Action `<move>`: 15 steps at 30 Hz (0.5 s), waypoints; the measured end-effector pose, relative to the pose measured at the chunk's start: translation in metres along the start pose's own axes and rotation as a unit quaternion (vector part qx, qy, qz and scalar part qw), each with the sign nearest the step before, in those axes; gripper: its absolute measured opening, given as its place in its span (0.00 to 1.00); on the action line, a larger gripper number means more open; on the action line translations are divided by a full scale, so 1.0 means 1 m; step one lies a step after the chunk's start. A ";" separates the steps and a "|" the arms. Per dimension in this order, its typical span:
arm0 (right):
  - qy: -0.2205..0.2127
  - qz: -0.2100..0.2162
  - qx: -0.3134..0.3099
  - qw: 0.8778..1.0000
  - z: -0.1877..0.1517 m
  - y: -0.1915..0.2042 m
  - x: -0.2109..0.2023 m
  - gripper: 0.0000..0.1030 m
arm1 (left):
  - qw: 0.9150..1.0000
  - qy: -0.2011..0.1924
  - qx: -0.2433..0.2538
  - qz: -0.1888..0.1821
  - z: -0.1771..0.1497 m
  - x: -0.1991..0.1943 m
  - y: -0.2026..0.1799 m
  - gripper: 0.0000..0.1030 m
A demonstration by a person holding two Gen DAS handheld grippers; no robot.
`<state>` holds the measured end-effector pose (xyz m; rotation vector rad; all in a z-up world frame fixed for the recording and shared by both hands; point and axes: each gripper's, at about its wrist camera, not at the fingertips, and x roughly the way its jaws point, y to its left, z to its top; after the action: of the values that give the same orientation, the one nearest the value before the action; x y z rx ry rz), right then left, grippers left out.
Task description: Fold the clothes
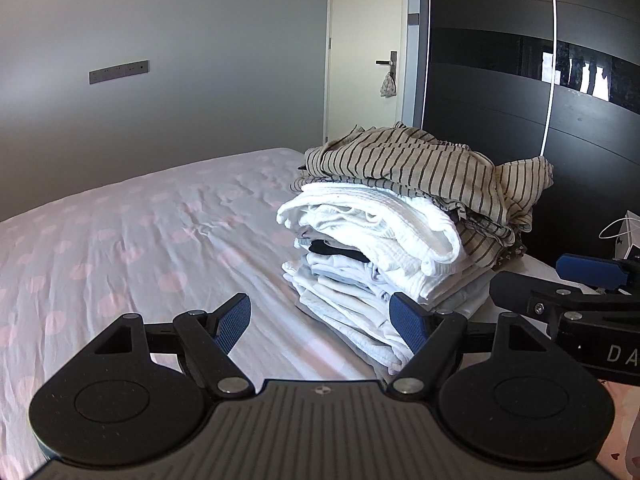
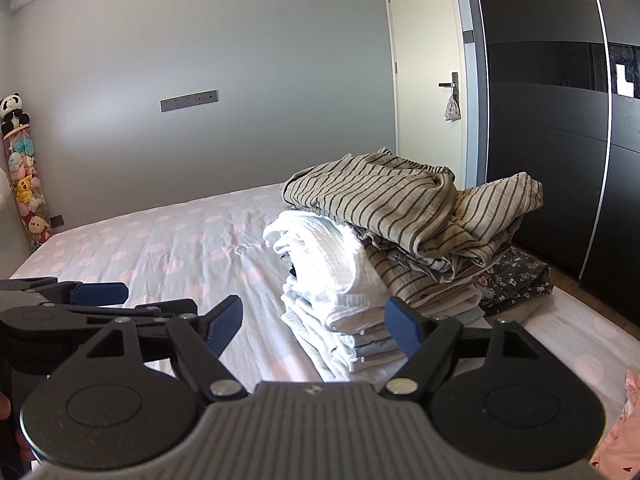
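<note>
One stack of folded clothes (image 1: 384, 248) sits on the bed (image 1: 132, 232), toward the side nearest the dark wardrobe (image 1: 500, 80). Its lower layers are white and pale grey pieces folded flat, with a thick white piece (image 2: 324, 252) resting over them. On top of the stack lies a beige striped garment (image 2: 384, 200), looser and more rumpled than the rest, with one part spilling over the wardrobe side of the stack. Just beside the stack, between it and the wardrobe, lies a dark flowered piece (image 2: 516, 276) on the sheet.

Both grippers hover in front of the stack, above the sheet with its pink dots. The left gripper (image 1: 320, 322) has its jaws spread apart with nothing between them, its blue pads (image 1: 408, 320) close to the bottom edge of the stack, though contact cannot be judged. The right gripper (image 2: 314, 326) is likewise released and empty, its jaws wide.

Behind the stack stands a white door (image 2: 428, 80) with a small pouch (image 2: 452, 109) hanging from the handle. Far from the stack, in the corner by the grey wall, a column of plush toys (image 2: 24, 184) stands.
</note>
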<state>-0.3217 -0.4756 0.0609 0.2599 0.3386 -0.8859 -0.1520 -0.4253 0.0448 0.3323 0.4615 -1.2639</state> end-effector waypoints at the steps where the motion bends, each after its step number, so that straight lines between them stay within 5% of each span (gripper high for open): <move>1: 0.000 0.000 -0.001 1.000 0.000 0.000 0.000 0.78 | 1.000 -0.001 0.000 -0.001 0.000 0.000 -0.001 0.74; 15: -0.008 -0.007 -0.003 1.000 0.000 0.002 -0.004 0.78 | 1.000 -0.002 -0.004 -0.005 0.004 0.000 -0.005 0.74</move>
<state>-0.3231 -0.4714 0.0624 0.2440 0.3281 -0.8996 -0.1561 -0.4281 0.0480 0.3213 0.4646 -1.2718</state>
